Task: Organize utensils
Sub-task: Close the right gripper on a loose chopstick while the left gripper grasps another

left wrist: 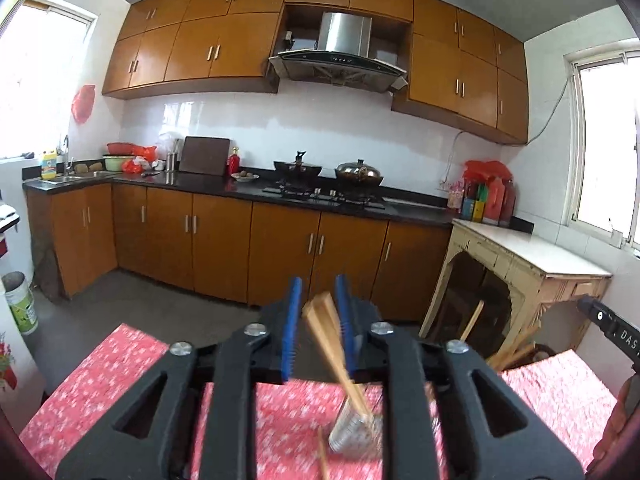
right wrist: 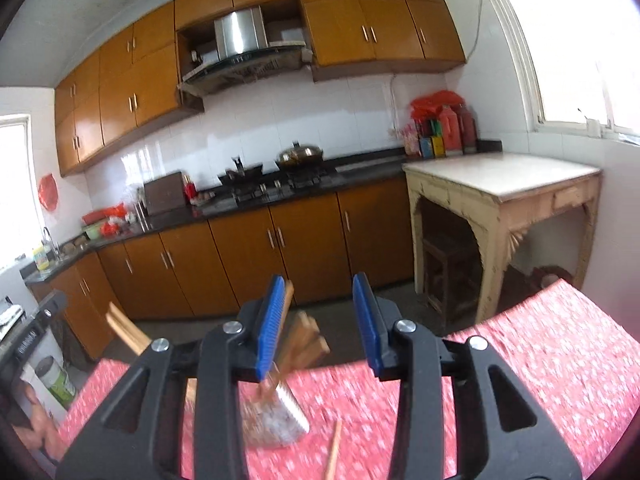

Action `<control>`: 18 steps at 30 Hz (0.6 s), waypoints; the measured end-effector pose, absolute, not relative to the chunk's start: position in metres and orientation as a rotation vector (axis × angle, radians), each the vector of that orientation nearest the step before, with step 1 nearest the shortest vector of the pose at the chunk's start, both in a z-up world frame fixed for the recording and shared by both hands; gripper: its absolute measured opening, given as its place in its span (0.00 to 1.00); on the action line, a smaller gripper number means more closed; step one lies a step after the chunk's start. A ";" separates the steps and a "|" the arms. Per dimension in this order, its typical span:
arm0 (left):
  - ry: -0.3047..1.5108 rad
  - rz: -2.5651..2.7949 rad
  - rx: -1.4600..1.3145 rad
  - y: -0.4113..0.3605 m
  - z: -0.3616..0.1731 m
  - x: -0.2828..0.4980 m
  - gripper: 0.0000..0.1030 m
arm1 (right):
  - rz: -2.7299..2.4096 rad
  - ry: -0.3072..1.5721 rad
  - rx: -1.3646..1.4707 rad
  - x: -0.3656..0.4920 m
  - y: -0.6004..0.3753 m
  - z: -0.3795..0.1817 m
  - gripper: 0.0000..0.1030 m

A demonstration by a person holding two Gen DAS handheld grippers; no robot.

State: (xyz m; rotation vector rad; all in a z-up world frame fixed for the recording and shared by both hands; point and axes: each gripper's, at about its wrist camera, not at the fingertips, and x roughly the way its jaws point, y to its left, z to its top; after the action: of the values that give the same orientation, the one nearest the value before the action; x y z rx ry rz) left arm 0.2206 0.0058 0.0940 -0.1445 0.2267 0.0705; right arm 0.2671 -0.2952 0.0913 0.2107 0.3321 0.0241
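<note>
In the left wrist view my left gripper (left wrist: 319,284) hangs over the red flowered tablecloth (left wrist: 100,380). A blurred bundle of wooden chopsticks (left wrist: 326,332) slants between its blue pads, close to the right pad, with its lower ends in a metal holder (left wrist: 352,428). The jaws stand apart and do not press on the bundle. In the right wrist view my right gripper (right wrist: 320,284) is open wider. More chopsticks (right wrist: 300,340) lean by its left pad, dropping into a metal holder (right wrist: 276,420). I cannot tell whether both views show the same holder.
A loose chopstick (left wrist: 322,456) lies on the cloth beside the holder. Beyond the table's far edge are floor, brown cabinets (left wrist: 224,248) and a stove with a wok (left wrist: 358,174). A cream side table (right wrist: 500,184) stands at the right and a white bucket (left wrist: 22,304) at the left.
</note>
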 end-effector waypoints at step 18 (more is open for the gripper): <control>0.644 -0.016 -0.138 -0.011 -0.069 0.159 0.39 | 0.162 0.815 0.126 0.189 -0.238 -0.109 0.35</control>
State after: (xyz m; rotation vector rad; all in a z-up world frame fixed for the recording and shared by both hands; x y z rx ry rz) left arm 0.1594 -0.0110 -0.0687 -0.1383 0.6437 -0.0160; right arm 0.1893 -0.2375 -0.1088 0.1258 0.8150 0.1623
